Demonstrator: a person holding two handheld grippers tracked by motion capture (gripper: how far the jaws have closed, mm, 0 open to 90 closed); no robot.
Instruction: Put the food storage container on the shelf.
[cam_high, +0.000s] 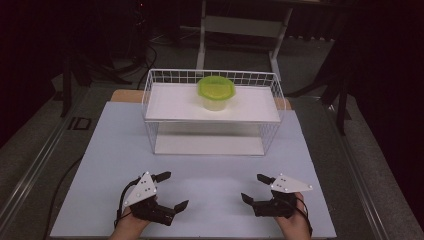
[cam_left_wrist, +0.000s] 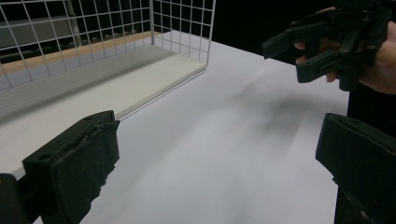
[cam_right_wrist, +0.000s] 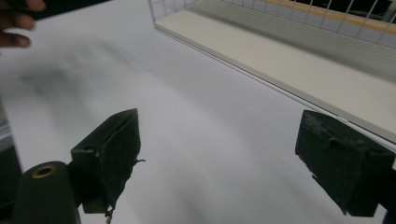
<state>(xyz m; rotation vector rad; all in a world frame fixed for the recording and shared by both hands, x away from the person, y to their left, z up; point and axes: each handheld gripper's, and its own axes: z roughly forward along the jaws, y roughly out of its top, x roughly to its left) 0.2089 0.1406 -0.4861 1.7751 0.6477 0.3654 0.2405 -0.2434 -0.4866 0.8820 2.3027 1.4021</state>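
A clear tub with a lime-green lid (cam_high: 216, 92) stands on the upper shelf of a white wire rack (cam_high: 150, 95) at the far middle of the table. My left gripper (cam_high: 173, 190) rests near the front left, jaws wide apart with nothing between them. At the front right, my right gripper (cam_high: 254, 187) is likewise open and empty. Both point inward toward each other. In the left gripper view, my own jaws (cam_left_wrist: 219, 154) frame bare tabletop, and the right gripper (cam_left_wrist: 299, 49) hangs at upper right. The right gripper view has its jaws (cam_right_wrist: 233, 158) spread over the table.
The rack's lower white shelf (cam_high: 210, 145) sits on the pale table (cam_high: 210, 175), also seen as a board (cam_left_wrist: 116, 88) and a board (cam_right_wrist: 299, 65) in the gripper views. Dark floor, cables and a metal desk frame (cam_high: 240, 25) lie beyond the table.
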